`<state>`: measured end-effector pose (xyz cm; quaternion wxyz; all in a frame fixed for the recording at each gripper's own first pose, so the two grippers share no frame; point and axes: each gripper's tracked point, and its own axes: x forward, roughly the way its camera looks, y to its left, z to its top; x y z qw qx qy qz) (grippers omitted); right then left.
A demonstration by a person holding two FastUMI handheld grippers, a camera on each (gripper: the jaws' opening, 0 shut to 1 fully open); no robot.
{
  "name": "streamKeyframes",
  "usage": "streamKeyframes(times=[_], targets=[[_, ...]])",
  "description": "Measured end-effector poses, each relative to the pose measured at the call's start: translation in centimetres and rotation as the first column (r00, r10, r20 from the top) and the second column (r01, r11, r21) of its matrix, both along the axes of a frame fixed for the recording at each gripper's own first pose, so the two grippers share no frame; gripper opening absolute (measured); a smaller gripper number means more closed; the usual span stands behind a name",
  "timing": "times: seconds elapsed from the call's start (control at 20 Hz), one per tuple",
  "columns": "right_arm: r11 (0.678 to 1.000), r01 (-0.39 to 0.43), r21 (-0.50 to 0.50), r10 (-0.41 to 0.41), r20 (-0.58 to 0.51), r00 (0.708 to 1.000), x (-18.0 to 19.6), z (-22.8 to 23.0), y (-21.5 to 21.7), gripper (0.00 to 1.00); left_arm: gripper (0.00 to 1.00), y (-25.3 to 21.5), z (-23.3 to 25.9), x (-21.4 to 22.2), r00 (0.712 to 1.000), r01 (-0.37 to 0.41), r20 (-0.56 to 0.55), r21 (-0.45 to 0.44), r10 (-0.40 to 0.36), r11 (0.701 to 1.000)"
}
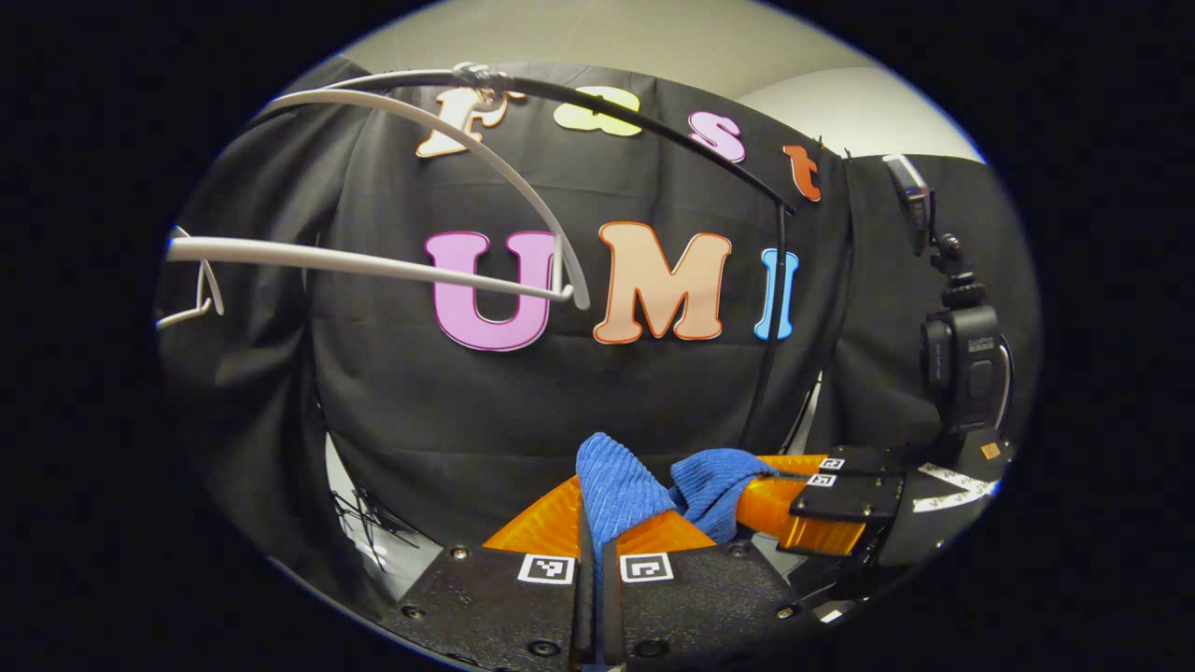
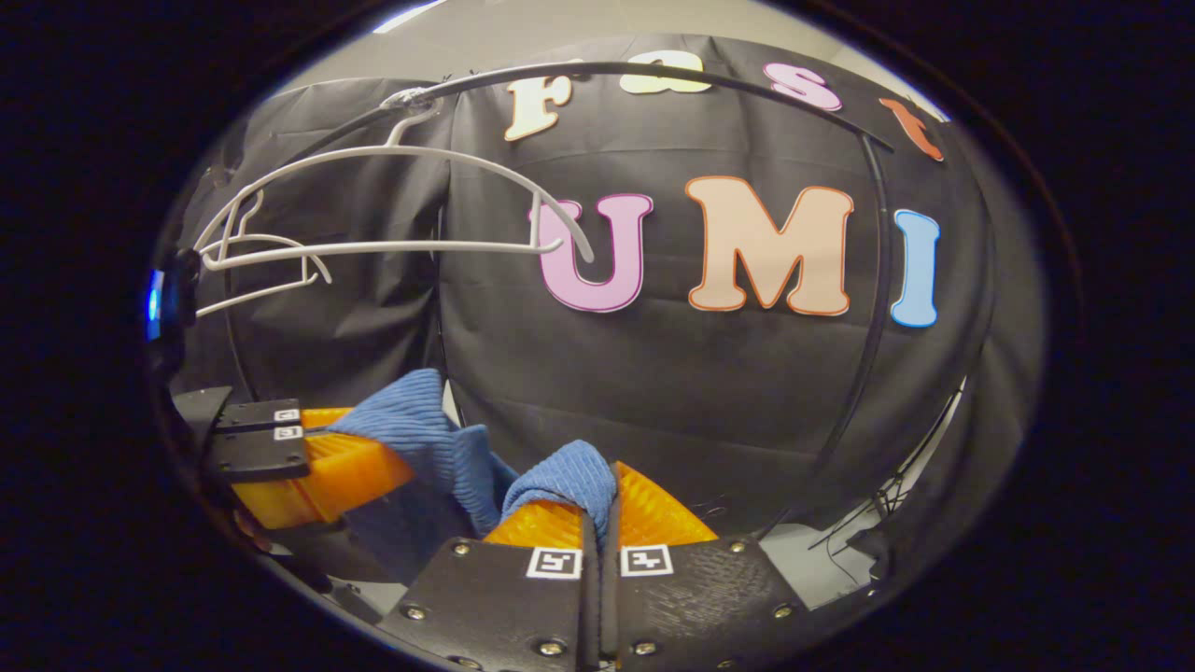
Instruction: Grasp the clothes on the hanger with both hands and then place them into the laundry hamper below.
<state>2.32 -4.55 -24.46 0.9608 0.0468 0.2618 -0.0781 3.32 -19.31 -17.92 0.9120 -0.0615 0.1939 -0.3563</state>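
The left gripper (image 1: 597,523) was clamped tight on a fold of the blue ribbed knit garment (image 1: 621,490). Just beside it, the right gripper (image 2: 597,513) pinched another fold of the cloth, stretched between them. Farther off, the bare white plastic hanger (image 2: 392,247) hung from a black rail (image 2: 653,73).

I see the blue ribbed cloth (image 1: 621,490) bunched low in the left gripper view, near six o'clock, pinched in a fold between my left claw's (image 1: 595,523) closed fingers. It stretches toward four o'clock into my right claw (image 1: 766,499). In the right gripper view the same cloth (image 2: 439,448) sags between both claws. The white hanger (image 1: 392,261) hangs bare at ten o'clock, tilted, from the black rail (image 1: 653,117).
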Motion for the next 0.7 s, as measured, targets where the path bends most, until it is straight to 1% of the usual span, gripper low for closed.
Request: streamKeyframes(times=[0.1,0.2,0.25,0.3,0.35,0.5,0.6,0.7], targets=[[0.999,0.035,0.035,-0.035,-0.01,0.999,-0.5,-0.3,-0.5,0.01,0.04,-0.8,-0.8,0.4,0.998,-0.007,-0.057,-0.03,0.006,1.0],[0.998,0.054,0.037,-0.054,-0.02,0.998,-0.9,-0.8,-1.2,0.01,0.04,-1.4,-1.5,0.1,0.993,-0.015,-0.118,-0.073,0.007,0.997],[0.998,0.057,0.032,-0.057,-0.025,0.998,-1.0,-0.9,-1.4,0.04,0.04,-1.5,-1.6,-0.3,0.989,-0.024,-0.149,-0.097,0.009,0.995],[0.998,0.06,0.026,-0.059,-0.032,0.998,-1.1,-1.1,-1.7,0.01,0.04,-1.6,-1.7,-0.4,0.984,-0.03,-0.178,-0.111,0.009,0.993],[0.998,0.061,0.02,-0.061,-0.039,0.997,-1.3,-1.4,-1.9,0.01,0.04,-1.6,-2.0,-0.5,0.981,-0.035,-0.192,-0.111,0.013,0.993],[0.997,0.069,0.025,-0.067,-0.06,0.996,-1.3,-2.1,-2.0,0.01,0.04,-1.5,-2.6,-0.5,0.982,-0.035,-0.187,-0.074,0.02,0.997],[0.997,0.075,0.022,-0.073,-0.08,0.994,-1.5,-2.9,-2.1,0.02,0.06,-1.8,-3.2,-0.6,0.982,-0.012,-0.189,-0.068,-0.001,0.998],[0.997,0.073,0.03,-0.069,-0.116,0.991,-1.7,-4.5,-2.0,0.04,0.07,-1.9,-4.8,-0.7,0.978,-0.005,-0.207,-0.047,-0.005,0.999]])
